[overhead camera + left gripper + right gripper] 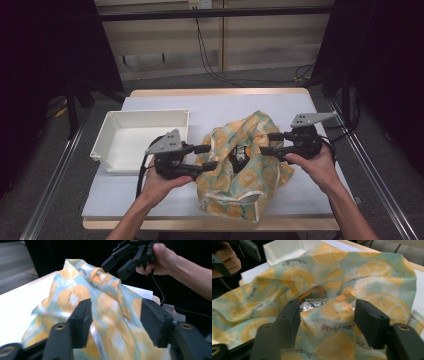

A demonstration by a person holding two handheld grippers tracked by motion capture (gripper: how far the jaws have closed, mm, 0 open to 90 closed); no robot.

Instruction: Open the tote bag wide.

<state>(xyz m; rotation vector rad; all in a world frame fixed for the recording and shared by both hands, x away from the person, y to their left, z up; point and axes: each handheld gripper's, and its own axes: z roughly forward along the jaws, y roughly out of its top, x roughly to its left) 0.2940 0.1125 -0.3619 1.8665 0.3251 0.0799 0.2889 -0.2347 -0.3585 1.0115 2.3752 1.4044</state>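
The worktop [150,200] is a pale sheet on a wooden board with a light wood edge, standing on grey carpet. Behind it runs a beige wall panel with a black cable [210,60] hanging down to the floor. Dark curtains close in the room at far left and far right, and metal rails [55,170] run along both sides of the worktop.

On the left part of the worktop sits a white tray [107,131], shallow and rectangular; nothing lies in it as far as the high view shows. Just right of it, at the middle, lies a crumpled cloth [250,175] printed with orange citrus slices on pale blue-green. Its folds rise into a heap, with a dark opening near the top where something shiny shows in the right gripper view; what it is cannot be told. The cloth's near edge reaches close to the near edge of the worktop.

The left claw [206,157] sits at the cloth's left side, between tray and cloth. Its jaws stand apart, with cloth bunched between them in the left gripper view, not pinched. The right claw [270,143] is at the cloth's far right side, jaws likewise spread, cloth lying between them unclamped. Each is held by a hand [162,182] coming from the near edge.
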